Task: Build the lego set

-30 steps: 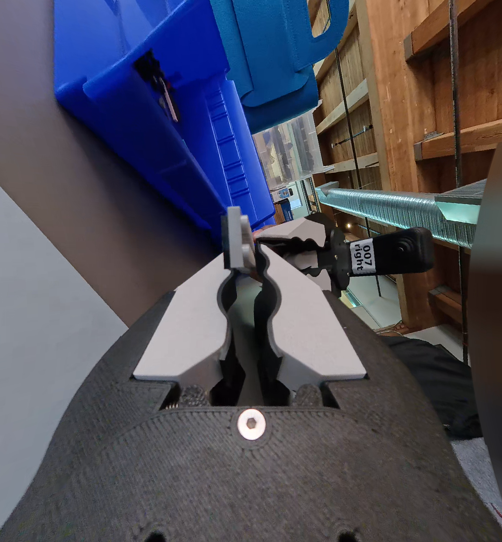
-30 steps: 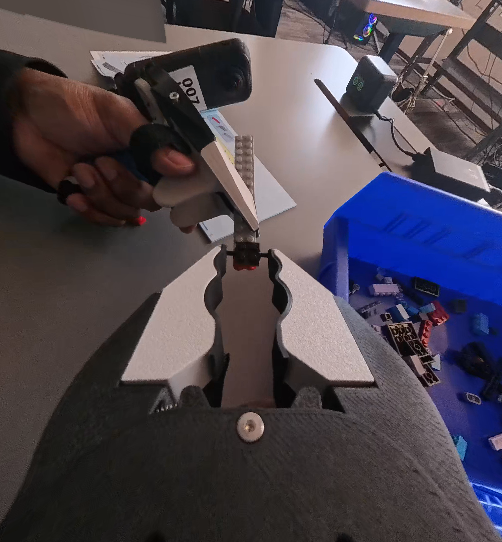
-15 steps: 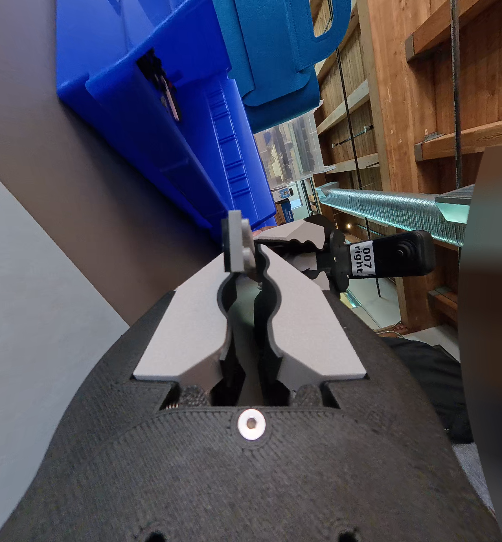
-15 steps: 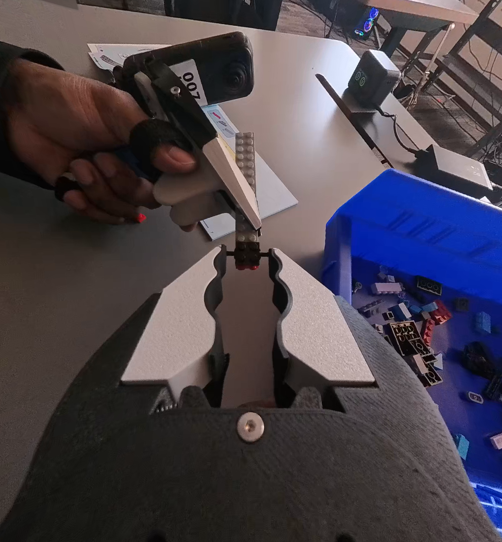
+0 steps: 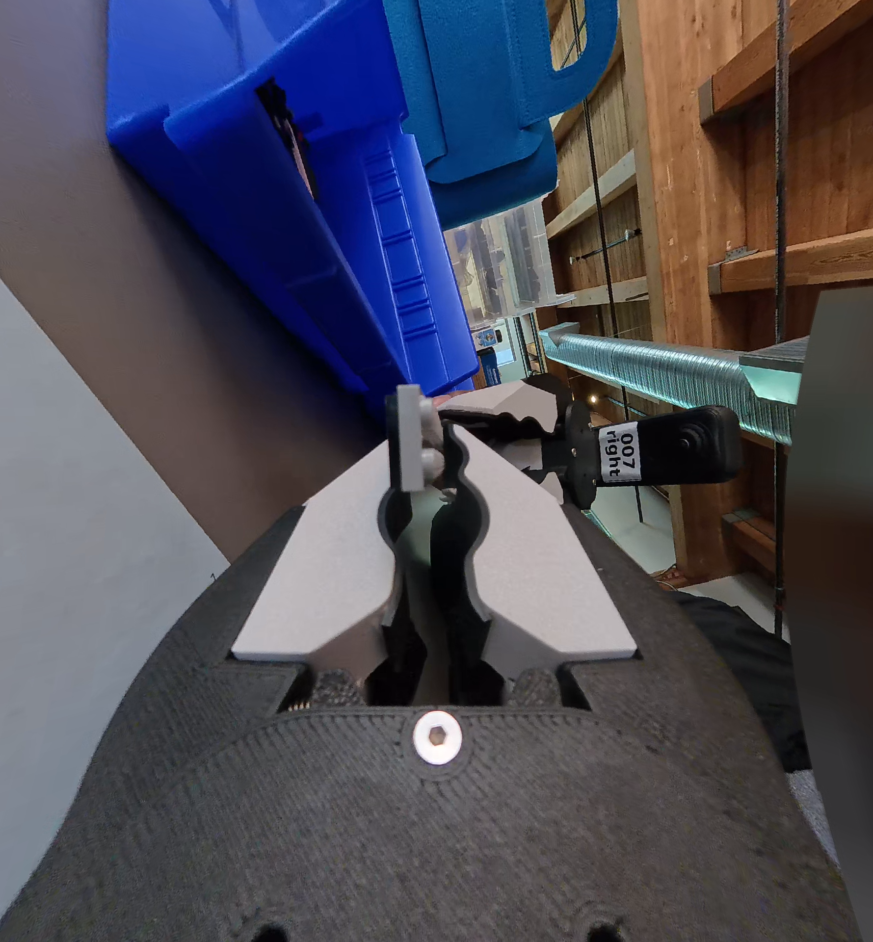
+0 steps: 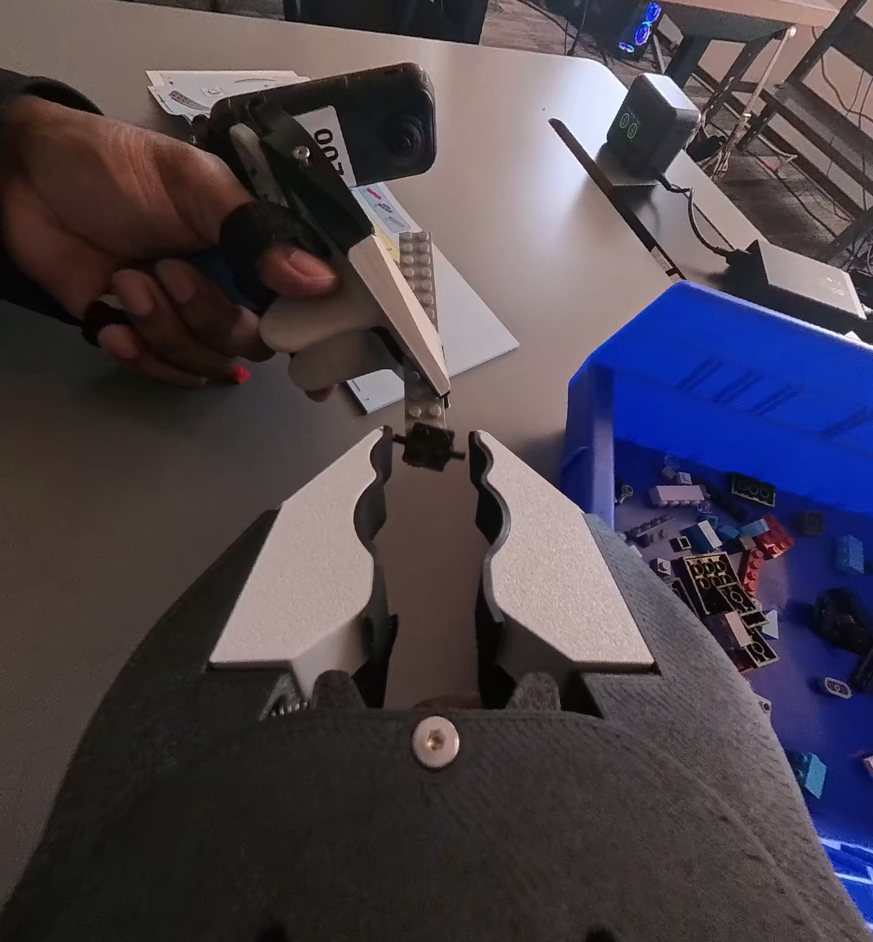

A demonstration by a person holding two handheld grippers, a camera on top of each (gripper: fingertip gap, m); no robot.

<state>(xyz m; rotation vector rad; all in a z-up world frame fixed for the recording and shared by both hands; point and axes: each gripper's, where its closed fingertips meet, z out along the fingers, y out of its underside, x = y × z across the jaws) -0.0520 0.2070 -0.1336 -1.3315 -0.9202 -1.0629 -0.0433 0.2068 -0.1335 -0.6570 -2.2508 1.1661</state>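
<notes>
My left gripper (image 5: 421, 444) is shut on a long grey studded plate (image 5: 407, 443), seen end-on between its tips. In the right wrist view a hand holds the left gripper (image 6: 437, 390) tilted over the table, with the grey plate (image 6: 418, 270) running along its finger. A small black axle piece (image 6: 428, 449) with a red underside sits on the plate's lower end. My right gripper (image 6: 430, 435) is open around that piece, with small gaps between its side pins and my fingertips. The right gripper also shows in the left wrist view (image 5: 505, 423).
A blue bin (image 6: 730, 367) with several loose bricks (image 6: 719, 576) stands to the right; it also shows in the left wrist view (image 5: 271, 204). An instruction booklet (image 6: 475, 326) lies under the plate. A black device (image 6: 648, 127) and a power adapter (image 6: 791, 280) sit at the far table edge. The grippers are tip to tip, or close to it.
My right gripper has opened and let go of the black axle piece, which stays on the end of the grey plate. The left gripper keeps its hold on the plate.
</notes>
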